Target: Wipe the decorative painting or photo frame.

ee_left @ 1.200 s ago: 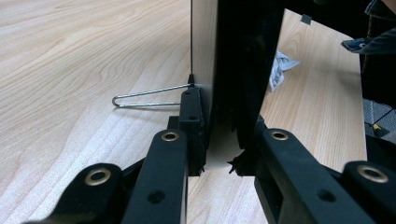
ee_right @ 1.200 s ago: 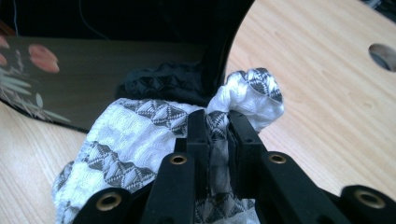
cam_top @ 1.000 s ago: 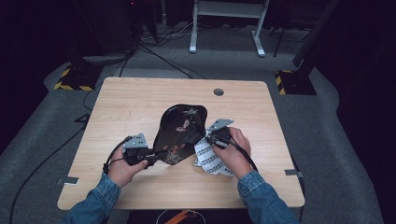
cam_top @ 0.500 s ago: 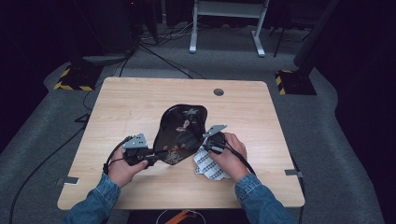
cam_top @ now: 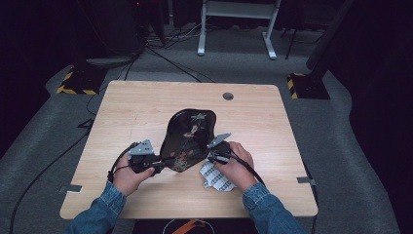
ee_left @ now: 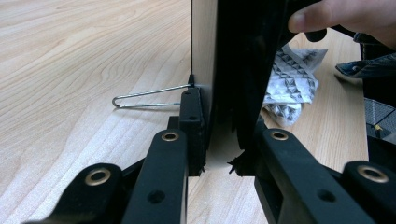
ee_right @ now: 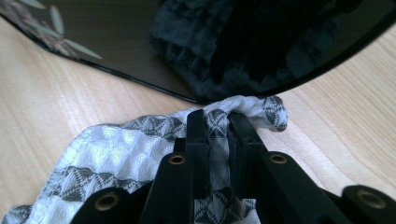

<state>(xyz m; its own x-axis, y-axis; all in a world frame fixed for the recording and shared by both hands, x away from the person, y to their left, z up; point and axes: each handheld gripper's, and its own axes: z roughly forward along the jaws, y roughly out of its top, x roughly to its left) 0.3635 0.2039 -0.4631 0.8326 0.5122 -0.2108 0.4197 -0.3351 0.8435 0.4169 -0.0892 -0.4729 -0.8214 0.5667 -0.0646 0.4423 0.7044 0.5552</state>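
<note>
A glossy black plate with a pale flower pattern stands tilted on its edge at mid-table. My left gripper is shut on its near left rim; in the left gripper view the jaws pinch the plate edge-on. My right gripper is shut on a white and grey patterned cloth and holds it against the plate's lower right edge. In the right gripper view a fold of the cloth sits between the jaws, just below the dark plate, which mirrors it.
The wooden table has a round cable hole at its far edge. A thin wire loop lies on the wood beside the left jaw. Cables trail from both grippers. Dark floor and a white frame stand lie beyond.
The right hand has slid the cloth a little to the left and nearer along the plate's lower edge. The left gripper and the plate have stayed put.
</note>
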